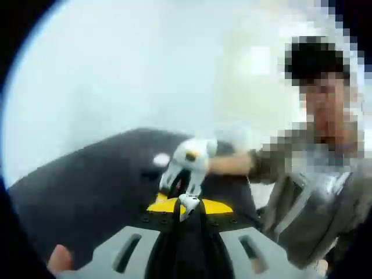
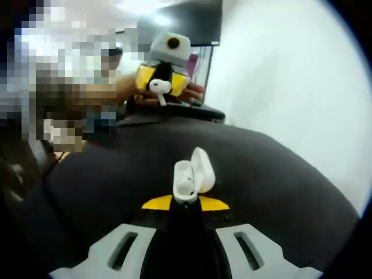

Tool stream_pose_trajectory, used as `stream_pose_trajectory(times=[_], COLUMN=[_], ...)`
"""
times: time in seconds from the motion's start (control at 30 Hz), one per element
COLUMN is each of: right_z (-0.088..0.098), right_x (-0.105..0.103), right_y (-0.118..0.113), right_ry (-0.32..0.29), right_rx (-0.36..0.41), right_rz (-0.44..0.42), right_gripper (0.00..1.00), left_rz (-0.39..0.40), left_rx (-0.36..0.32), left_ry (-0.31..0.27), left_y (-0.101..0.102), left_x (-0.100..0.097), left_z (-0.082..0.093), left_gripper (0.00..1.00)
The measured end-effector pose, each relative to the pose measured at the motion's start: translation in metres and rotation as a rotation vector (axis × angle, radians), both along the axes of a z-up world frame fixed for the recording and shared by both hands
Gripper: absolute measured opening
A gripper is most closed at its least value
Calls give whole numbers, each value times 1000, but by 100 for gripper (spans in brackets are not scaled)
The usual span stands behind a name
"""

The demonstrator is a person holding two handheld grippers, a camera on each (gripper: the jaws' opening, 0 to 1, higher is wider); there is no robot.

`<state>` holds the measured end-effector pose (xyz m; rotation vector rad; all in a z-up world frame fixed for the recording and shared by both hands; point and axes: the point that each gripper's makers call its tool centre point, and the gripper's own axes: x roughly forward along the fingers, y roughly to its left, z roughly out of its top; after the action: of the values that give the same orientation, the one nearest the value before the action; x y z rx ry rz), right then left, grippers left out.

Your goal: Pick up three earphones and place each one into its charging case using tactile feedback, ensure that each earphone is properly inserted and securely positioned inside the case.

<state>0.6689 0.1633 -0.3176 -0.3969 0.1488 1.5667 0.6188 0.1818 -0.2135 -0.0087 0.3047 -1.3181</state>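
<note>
My left gripper [image 1: 187, 208] is shut on a white earphone [image 1: 188, 203], held above the dark table [image 1: 87, 186]. In the right gripper view this gripper [image 2: 163, 81] shows far off, with the earphone [image 2: 159, 88] hanging between its yellow-backed jaws. My right gripper [image 2: 186, 202] is shut on a white charging case [image 2: 187, 177], which stands upright with its lid tipped open to the right. In the left gripper view the right gripper [image 1: 185, 171] faces me just beyond the earphone. The two grippers are apart.
A small white blurred thing [image 1: 161, 158] lies on the dark table left of the right gripper. A person [image 1: 314, 174] sits behind the table. A dark monitor [image 2: 186, 20] stands at the back, and a white wall [image 2: 290, 75] runs along the right.
</note>
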Motion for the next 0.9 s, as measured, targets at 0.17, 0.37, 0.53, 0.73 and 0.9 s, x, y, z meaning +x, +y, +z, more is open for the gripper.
stream_pose_trajectory(times=[0.17, 0.37, 0.53, 0.73, 0.9], right_z=[0, -1, -1, 0, -1], right_x=[1, -1, -3, -4, -5], right_y=[0, 2, 3, 2, 1], right_ry=[52, 56, 51, 48, 47], right_rx=[6, 8, 7, 6, 5], right_rz=[1, 7, 9, 10, 11], right_gripper=[17, 17, 17, 17, 17], left_rz=[-55, -118, -191, -279, -294], left_rx=[-140, -177, -91, 0, 17], left_ry=[47, 84, 145, 186, 212], left_y=[-4, -9, -20, -25, -27], left_x=[14, 18, 13, 14, 18], left_z=[1, -10, -28, -44, -47], left_gripper=[12, 12, 12, 10, 9])
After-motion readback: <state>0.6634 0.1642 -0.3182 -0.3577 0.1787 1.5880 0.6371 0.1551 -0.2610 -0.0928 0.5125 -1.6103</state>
